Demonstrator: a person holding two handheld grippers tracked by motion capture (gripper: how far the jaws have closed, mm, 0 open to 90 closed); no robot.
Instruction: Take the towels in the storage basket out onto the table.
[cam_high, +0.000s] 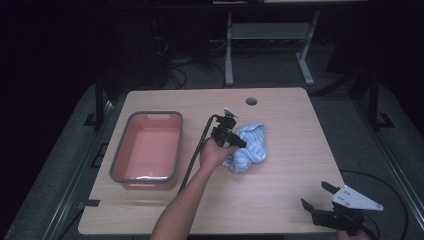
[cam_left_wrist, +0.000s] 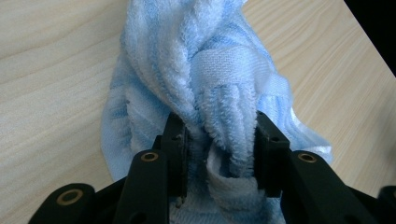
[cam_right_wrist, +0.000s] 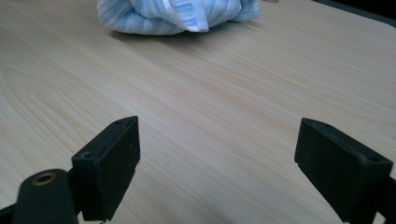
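Near the table's (cam_high: 280, 195) middle lay a towel (cam_high: 249, 146), crumpled into a soft bundle of pale blue and white stripes, its looped pile and a flat woven band plain in the left gripper view. No label or writing could be read on it. Its long axis ran from the near left toward the far right in the high view, though a lump like this pointed no clear way. The left gripper (cam_left_wrist: 219, 144) was clamped on a twisted fold of the towel, 2 jaws pinching it. The right gripper (cam_right_wrist: 217, 163) sat at the near right corner, jaws wide apart. A pink bin (cam_high: 148, 146) with a grey rim stood to the left.
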